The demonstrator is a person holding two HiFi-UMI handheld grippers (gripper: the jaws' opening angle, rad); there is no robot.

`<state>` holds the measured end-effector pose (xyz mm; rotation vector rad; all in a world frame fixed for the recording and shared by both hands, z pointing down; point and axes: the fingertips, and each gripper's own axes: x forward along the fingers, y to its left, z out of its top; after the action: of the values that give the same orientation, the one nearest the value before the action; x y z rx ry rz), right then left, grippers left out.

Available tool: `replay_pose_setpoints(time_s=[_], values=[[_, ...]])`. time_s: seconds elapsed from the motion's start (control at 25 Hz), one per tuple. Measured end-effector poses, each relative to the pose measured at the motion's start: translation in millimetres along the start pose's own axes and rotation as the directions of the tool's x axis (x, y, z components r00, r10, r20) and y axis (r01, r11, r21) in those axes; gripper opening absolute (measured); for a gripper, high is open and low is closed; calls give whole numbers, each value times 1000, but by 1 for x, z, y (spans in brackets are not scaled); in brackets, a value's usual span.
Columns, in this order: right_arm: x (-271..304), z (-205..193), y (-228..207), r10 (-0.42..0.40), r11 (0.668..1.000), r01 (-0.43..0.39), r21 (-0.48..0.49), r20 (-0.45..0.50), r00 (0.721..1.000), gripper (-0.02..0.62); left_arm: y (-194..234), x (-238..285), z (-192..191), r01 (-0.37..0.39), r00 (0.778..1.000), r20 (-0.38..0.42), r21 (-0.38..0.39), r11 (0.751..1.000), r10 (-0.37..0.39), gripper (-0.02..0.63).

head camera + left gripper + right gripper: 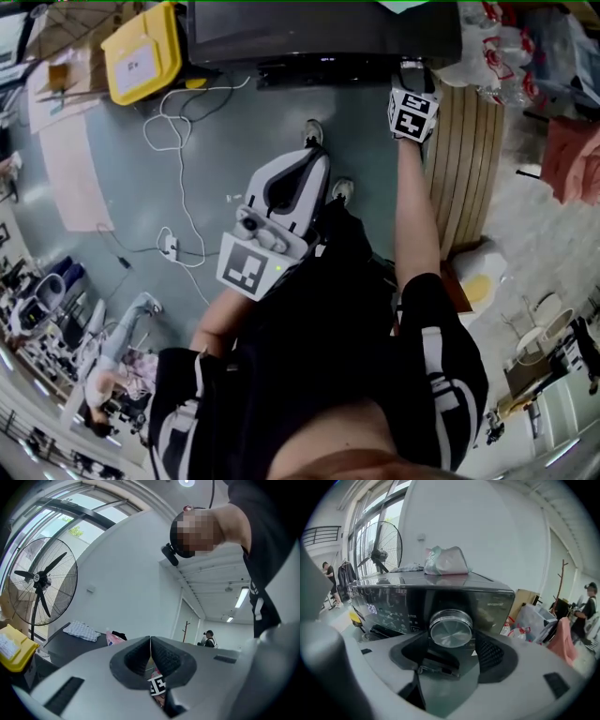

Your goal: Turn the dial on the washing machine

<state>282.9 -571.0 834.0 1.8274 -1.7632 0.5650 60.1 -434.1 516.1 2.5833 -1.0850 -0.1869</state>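
The black washing machine (319, 33) stands at the top of the head view. Its round silver dial (451, 629) sits on the dark control panel (389, 609), with lit symbols to its left. My right gripper (452, 651) is held up to the panel and stands open. The dial lies between its two jaws with a gap on each side. In the head view that gripper (412, 80) reaches to the machine's front on a straight arm. My left gripper (312, 159) hangs lower by the person's body, shut with nothing in it. In its own view my left gripper (150, 645) points up into the room.
A yellow bin (142, 52) sits left of the machine, and a white cable (178, 169) snakes over the grey floor. A slatted wooden panel (464, 159) and plastic bags (497, 47) lie to the right. A pink-and-white bag (445, 560) rests on the machine's top. A large fan (42, 585) stands by the window.
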Motion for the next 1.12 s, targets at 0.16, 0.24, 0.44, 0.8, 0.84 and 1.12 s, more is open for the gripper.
replay_pose_setpoints(time_s=[0.16, 0.24, 0.44, 0.8, 0.84, 1.12], values=[[-59, 12, 4, 40, 999, -42, 34, 42, 998, 322, -28, -29, 25, -8, 999, 48, 32, 999, 6, 23], [-122, 33, 11, 76, 996, -80, 44, 91, 993, 319, -50, -51, 46, -19, 996, 89, 55, 998, 15, 23], [-312, 100, 29, 187, 975, -215, 58, 309, 932, 149, -124, -115, 92, -50, 988, 152, 113, 992, 32, 23], [-519, 115, 61, 290, 936, -349, 42, 468, 835, 40, -176, -208, 102, -70, 987, 151, 116, 991, 52, 23], [-530, 111, 64, 289, 935, -351, 47, 470, 834, 34, -176, -214, 103, -68, 987, 154, 122, 990, 49, 23], [-571, 75, 101, 295, 927, -367, 73, 459, 838, 25, -168, -246, 99, -67, 988, 145, 132, 989, 48, 23]])
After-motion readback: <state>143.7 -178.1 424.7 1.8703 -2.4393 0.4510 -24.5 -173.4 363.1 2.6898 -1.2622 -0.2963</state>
